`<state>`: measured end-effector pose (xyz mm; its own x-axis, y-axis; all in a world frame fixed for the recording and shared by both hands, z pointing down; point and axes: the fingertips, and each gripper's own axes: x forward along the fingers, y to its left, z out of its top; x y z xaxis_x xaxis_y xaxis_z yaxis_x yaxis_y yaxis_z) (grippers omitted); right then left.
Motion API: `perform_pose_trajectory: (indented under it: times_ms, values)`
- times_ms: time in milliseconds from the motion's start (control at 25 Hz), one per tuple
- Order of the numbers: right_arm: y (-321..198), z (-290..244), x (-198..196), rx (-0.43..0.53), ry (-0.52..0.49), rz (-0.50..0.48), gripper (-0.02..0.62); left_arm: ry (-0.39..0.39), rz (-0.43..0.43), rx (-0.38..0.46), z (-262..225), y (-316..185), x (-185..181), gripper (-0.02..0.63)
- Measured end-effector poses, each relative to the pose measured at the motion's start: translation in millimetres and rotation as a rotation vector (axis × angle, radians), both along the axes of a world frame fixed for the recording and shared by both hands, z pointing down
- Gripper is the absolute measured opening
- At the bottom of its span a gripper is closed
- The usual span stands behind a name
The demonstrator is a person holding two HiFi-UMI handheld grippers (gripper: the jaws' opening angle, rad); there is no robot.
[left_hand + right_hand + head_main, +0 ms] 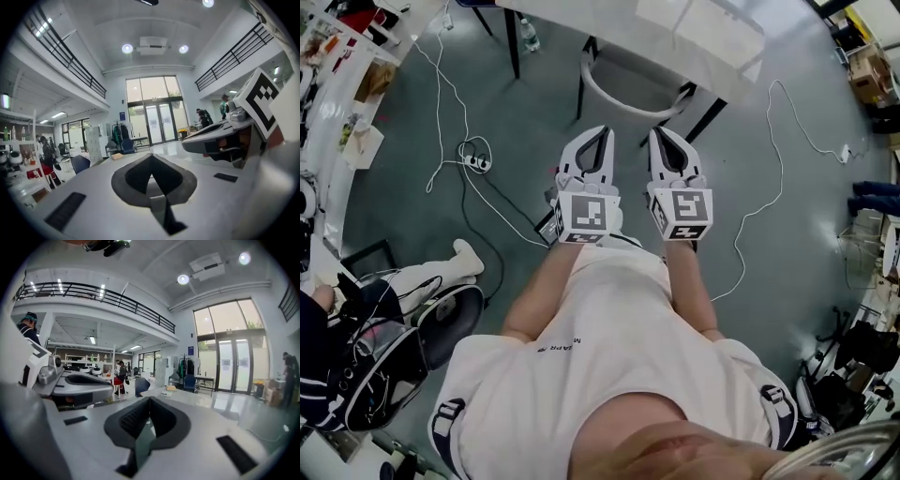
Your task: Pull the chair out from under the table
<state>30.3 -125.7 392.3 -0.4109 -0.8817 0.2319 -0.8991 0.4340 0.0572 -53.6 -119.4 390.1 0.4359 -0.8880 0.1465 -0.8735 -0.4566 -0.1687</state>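
- 2 grippers, 1 chair, 1 table in head view.
- left gripper [601, 132]: jaws fully together, nothing between them; own view confirms [151, 161].
- right gripper [662, 133]: same, jaws together and empty [149, 404].
- Both are held side by side, near each other, pointing at the chair and clear of it.
- chair [630, 103]: tucked under the near edge of the table [694, 42]. Only the curved white back rail and black legs show; the seat is hidden by the tabletop.
- The table has a white top and black legs.
- Floor: 2 white cables, one left [441, 103] and one right [778, 155]; 1 power strip [476, 162]; 1 bottle [528, 36] by the table's left leg.
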Motion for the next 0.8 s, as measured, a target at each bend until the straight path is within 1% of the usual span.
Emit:
perform_pose_trajectory:
  times_ms: [160,240,360,440,640,800]
  values:
    - [-30.6,27.1,-7.1,-0.087,0.01,-0.016,0.014,-0.049,0.009,-0.025,14.0,-31.1,-9.8,0.005]
    - [-37.6,45.2,-8.7,-0.119,0.035,-0.022,0.014,-0.08,0.013,-0.045,27.0,-42.8,-9.3,0.005]
    - [-46.1,74.1,-10.3,-0.159,0.07,-0.042,0.014,-0.163,0.039,-0.096,58.3,-54.9,-1.1,0.003]
    - [-52.6,93.6,-7.4,-0.189,0.109,-0.059,0.014,-0.219,0.07,-0.141,78.7,-61.8,8.5,0.005]
    - [-59.4,143.1,6.3,-0.28,0.233,-0.135,0.014,-0.348,0.147,-0.209,117.4,-79.4,33.2,0.005]
    - [-63.8,168.8,22.7,-0.312,0.314,-0.177,0.015,-0.433,0.19,-0.229,140.9,-88.2,51.4,0.006]
